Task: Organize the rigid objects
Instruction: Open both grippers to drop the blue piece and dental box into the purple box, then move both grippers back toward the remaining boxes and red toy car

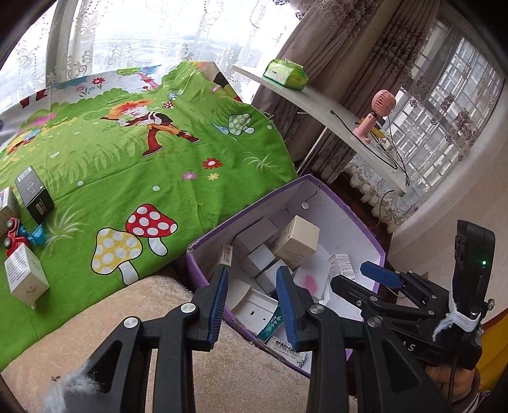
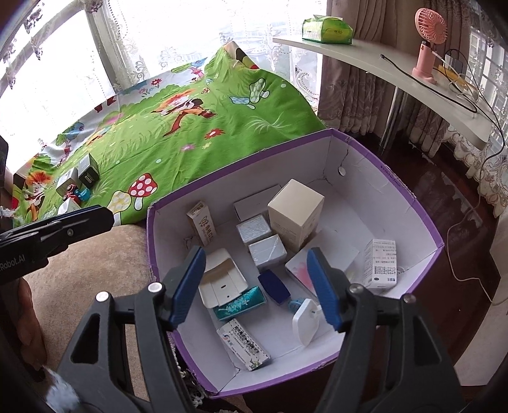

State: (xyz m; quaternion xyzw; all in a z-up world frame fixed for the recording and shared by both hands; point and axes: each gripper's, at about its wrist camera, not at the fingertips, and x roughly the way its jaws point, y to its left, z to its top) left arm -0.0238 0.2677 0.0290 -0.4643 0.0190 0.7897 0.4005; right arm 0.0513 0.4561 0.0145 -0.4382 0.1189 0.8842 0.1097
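Note:
A purple cardboard box (image 2: 397, 178) with white inner walls holds several small cartons, among them a cream box (image 2: 295, 216), a teal box (image 2: 239, 301) and a dark blue case (image 2: 273, 286). My right gripper (image 2: 255, 254) hangs open over the box's near half, nothing between its blue pads. My left gripper (image 1: 252, 273) sits above the box's near left rim (image 1: 203, 263), jaws a little apart and empty. On the green cartoon cloth (image 1: 127, 165) at far left lie a black box (image 1: 33, 193), a white box (image 1: 25, 276) and a red toy truck (image 1: 12, 235).
A beige cushion (image 1: 143, 308) lies under the left gripper, beside the box. A white curved shelf (image 2: 397, 76) at the right carries a green tissue pack (image 2: 327, 30), a pink fan (image 2: 427, 44) and cables. Curtains and windows stand behind.

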